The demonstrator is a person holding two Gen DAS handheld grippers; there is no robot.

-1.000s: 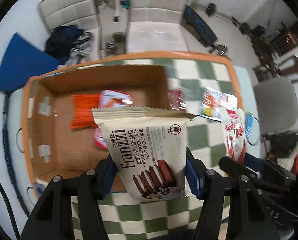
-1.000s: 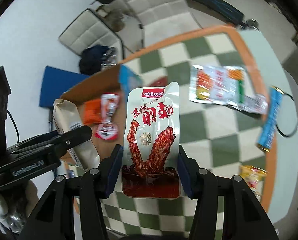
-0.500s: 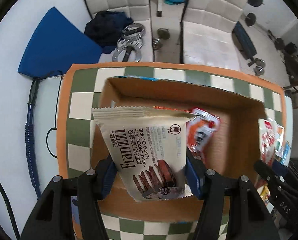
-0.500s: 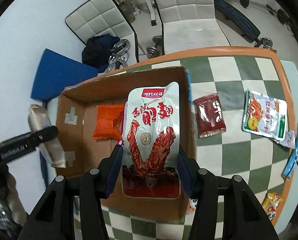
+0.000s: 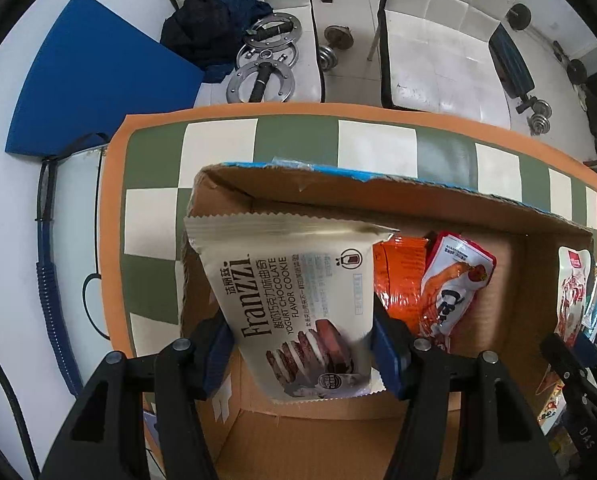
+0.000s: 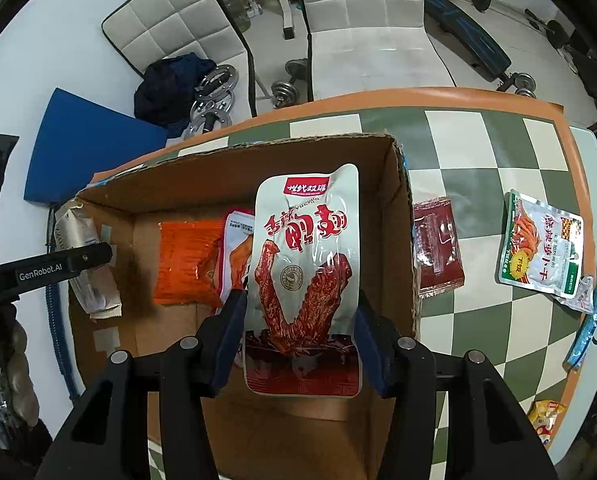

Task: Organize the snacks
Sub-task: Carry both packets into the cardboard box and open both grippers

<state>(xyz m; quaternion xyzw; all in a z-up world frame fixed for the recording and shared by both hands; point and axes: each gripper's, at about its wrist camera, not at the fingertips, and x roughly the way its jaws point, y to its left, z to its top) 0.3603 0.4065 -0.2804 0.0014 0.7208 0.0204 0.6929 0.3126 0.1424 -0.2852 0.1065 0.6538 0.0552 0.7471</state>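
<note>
My left gripper (image 5: 302, 344) is shut on a cream Franzzi cookie pack (image 5: 294, 304) and holds it above the left part of an open cardboard box (image 5: 418, 208). My right gripper (image 6: 298, 332) is shut on a white and red duck-wing pouch (image 6: 304, 276), held above the box (image 6: 398, 208) near its right side. An orange packet (image 6: 186, 260) and a red and white pouch (image 5: 450, 284) lie inside the box. The left gripper with its cookie pack shows at the left of the right wrist view (image 6: 78, 264).
The box stands on a green and white checkered table with an orange rim (image 6: 498, 148). Right of the box lie a dark red sachet (image 6: 436, 248), a white and green pouch (image 6: 542, 248), a blue strip (image 6: 594, 312) and a yellow packet (image 6: 544, 416). White chairs (image 6: 358, 24) stand behind.
Both grippers have moved left, from over the table to over the open box, each still holding its pack. The view has come closer to the box.
</note>
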